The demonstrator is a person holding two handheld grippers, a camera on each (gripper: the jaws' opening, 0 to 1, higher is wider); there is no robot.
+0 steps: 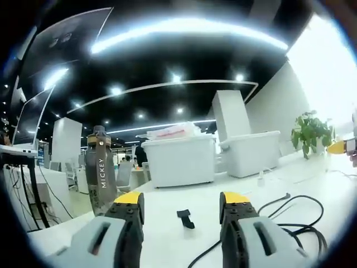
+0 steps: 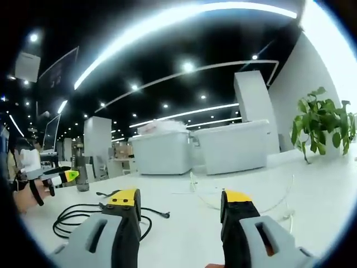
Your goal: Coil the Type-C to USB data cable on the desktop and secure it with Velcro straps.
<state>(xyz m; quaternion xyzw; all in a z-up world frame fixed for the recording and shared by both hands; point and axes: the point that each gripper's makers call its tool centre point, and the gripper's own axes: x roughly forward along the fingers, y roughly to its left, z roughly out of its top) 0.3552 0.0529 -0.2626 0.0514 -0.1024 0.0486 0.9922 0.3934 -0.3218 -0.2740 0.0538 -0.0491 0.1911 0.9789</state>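
Observation:
The black data cable (image 1: 298,223) lies in loose loops on the white desk (image 1: 167,234), to the right of my left gripper (image 1: 182,200). That gripper is open, with nothing between its yellow-tipped jaws. A small black Velcro strap (image 1: 185,218) lies on the desk just ahead, between the jaws. In the right gripper view the same cable (image 2: 83,219) lies left of my right gripper (image 2: 180,199), one plug end (image 2: 166,214) pointing right. The right gripper is open and empty too. A gloved hand holds the left gripper (image 2: 61,176) at the far left.
A dark bottle marked MICKEY (image 1: 100,170) stands at the desk's left edge. Two white storage bins (image 1: 178,161) (image 1: 251,152) stand at the back, and a potted plant (image 1: 310,132) on the right. A thin white cable (image 2: 203,196) lies ahead of the right gripper.

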